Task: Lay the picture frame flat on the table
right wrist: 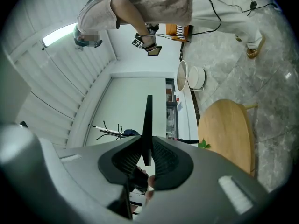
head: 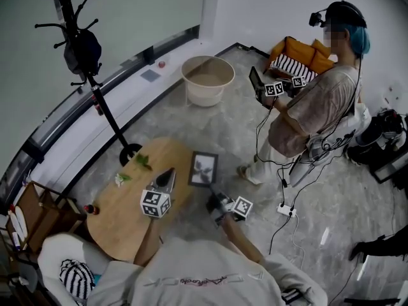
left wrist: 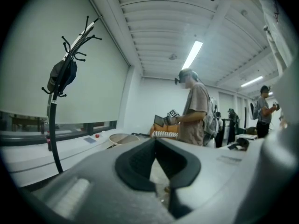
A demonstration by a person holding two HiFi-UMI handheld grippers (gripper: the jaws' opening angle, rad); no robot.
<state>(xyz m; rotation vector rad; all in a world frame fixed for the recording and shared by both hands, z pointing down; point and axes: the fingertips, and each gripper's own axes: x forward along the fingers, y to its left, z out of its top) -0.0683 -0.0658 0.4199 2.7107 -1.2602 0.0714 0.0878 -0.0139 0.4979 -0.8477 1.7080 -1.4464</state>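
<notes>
Round light-wood counter (head: 121, 215) at left of head view. Black-rimmed rectangular picture frame (head: 203, 169) held in air just beside counter's right edge, not lying on it; edge-on in right gripper view. Right gripper (head: 214, 193): jaws pinching frame's lower corner. Left gripper (head: 169, 174) over counter's right edge: jaws pressed together, empty.

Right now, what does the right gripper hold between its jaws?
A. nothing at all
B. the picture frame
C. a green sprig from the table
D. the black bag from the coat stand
B: in the right gripper view the right gripper is shut on the picture frame, whose thin dark edge stands edge-on between the pads.
</notes>
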